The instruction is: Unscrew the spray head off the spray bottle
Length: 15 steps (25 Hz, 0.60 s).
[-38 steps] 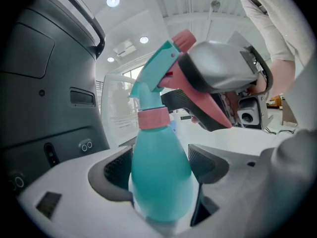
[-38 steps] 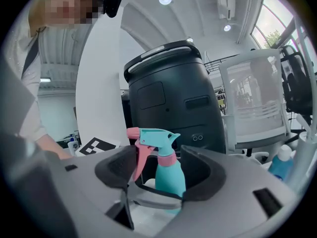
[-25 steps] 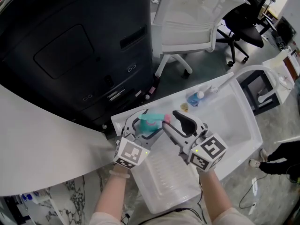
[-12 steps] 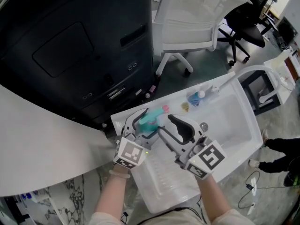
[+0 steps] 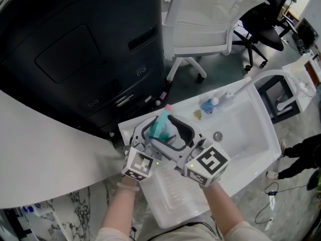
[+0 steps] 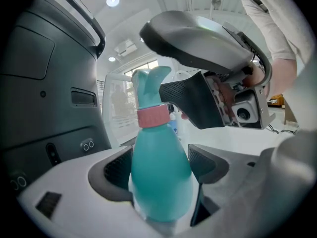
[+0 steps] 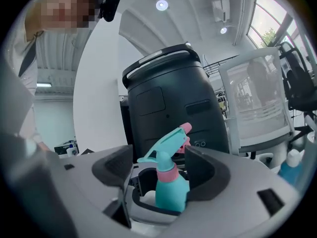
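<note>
A teal spray bottle (image 6: 161, 177) with a pink collar (image 6: 152, 117) stands upright between the pads of my left gripper (image 6: 161, 167), which is shut on its body. In the head view the left gripper (image 5: 153, 129) holds the bottle (image 5: 160, 128) over the back edge of the sink. My right gripper (image 5: 170, 134) reaches in from the right. Its jaws have just been opening and now stand wide, with the teal spray head (image 7: 166, 148) between them. The left pad (image 7: 114, 170) is well clear of it; the right pad (image 7: 200, 170) sits close beside the pink nozzle (image 7: 185, 129).
A white sink (image 5: 251, 129) with a drain (image 5: 217, 135) lies to the right, and a blue bottle (image 5: 206, 106) stands on its back rim. A ribbed white tray (image 5: 175, 195) sits below my hands. A large black machine (image 5: 75, 49) and a white chair (image 5: 210, 19) stand behind.
My right gripper has moved left onto the bottle and opened wider around the spray head. The pink nozzle has swung from pointing right to pointing away. The left gripper stayed still.
</note>
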Each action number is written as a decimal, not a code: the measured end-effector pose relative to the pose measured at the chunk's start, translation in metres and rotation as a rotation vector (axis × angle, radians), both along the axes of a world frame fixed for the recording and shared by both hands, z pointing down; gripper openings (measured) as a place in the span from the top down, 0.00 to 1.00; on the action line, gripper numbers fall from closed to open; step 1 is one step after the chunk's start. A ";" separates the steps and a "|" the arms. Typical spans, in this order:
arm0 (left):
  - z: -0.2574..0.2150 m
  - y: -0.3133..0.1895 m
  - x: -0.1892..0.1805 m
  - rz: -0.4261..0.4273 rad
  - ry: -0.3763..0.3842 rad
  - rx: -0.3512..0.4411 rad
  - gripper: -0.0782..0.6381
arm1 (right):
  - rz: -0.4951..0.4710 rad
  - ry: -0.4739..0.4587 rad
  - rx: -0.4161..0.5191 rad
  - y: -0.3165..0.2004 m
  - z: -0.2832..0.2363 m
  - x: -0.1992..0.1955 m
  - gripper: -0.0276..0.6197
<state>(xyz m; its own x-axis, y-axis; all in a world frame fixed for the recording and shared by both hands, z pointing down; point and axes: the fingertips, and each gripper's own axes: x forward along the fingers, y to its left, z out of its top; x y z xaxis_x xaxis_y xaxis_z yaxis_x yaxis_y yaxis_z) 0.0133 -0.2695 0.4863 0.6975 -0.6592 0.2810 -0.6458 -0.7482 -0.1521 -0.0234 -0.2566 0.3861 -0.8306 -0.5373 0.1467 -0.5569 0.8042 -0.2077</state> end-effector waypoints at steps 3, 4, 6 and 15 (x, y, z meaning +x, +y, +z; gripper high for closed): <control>-0.005 -0.001 0.001 0.001 0.001 0.015 0.40 | 0.013 0.042 0.014 -0.002 0.003 -0.003 0.48; -0.006 -0.002 0.001 -0.001 0.003 0.015 0.40 | 0.012 0.048 0.019 -0.001 0.004 -0.003 0.49; -0.008 -0.003 0.001 -0.005 0.004 0.017 0.40 | 0.006 0.047 0.031 0.003 0.005 -0.002 0.54; -0.007 -0.004 0.001 -0.014 0.013 0.011 0.40 | 0.070 0.050 0.050 0.004 0.001 0.028 0.65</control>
<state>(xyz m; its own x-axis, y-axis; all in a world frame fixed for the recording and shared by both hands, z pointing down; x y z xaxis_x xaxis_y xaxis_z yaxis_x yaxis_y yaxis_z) 0.0139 -0.2735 0.4789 0.6914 -0.6723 0.2647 -0.6584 -0.7371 -0.1522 0.0044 -0.2524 0.3875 -0.7828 -0.6018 0.1583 -0.6211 0.7713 -0.1390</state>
